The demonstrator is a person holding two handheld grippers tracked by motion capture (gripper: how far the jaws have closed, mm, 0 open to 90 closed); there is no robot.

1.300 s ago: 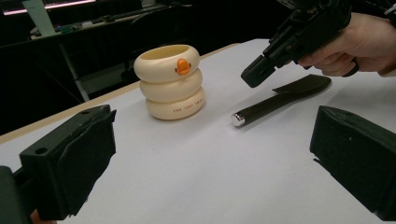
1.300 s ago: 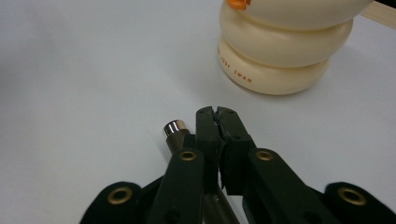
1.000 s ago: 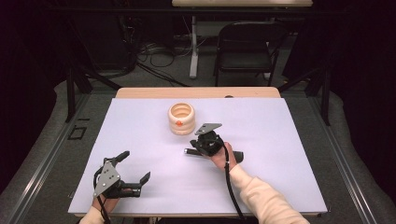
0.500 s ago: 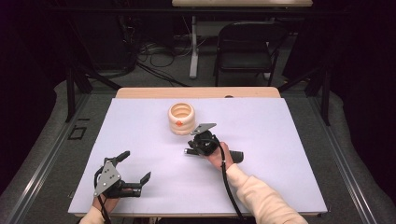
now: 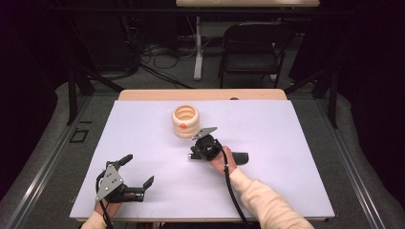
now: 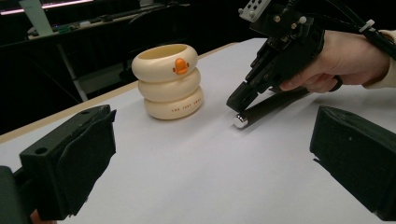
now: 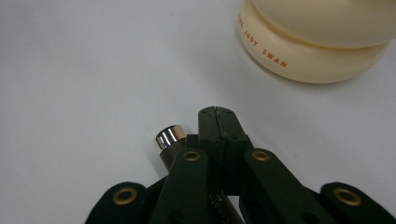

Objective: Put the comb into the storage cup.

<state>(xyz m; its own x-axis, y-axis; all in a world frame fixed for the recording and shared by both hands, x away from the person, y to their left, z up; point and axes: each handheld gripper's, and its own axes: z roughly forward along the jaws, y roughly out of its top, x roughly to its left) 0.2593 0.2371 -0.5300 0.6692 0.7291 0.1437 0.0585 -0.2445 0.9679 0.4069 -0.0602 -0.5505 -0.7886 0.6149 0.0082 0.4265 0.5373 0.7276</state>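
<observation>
A cream ribbed cup with an orange beak mark stands upright at the table's middle back, also seen as the cup and the cup. A dark pen with a silver end lies flat in front of it. My right gripper is shut, jaws pressed together with nothing between them, tips down at the table just beside the pen. In the high view that right gripper covers most of the pen. My left gripper rests open near the front left; the left gripper holds nothing.
The white table sheet has a wooden strip along its far edge. A folding chair and loose cables lie on the dark floor behind the table.
My right gripper has edged slightly left over the pen. The left gripper and the cup have stayed put.
</observation>
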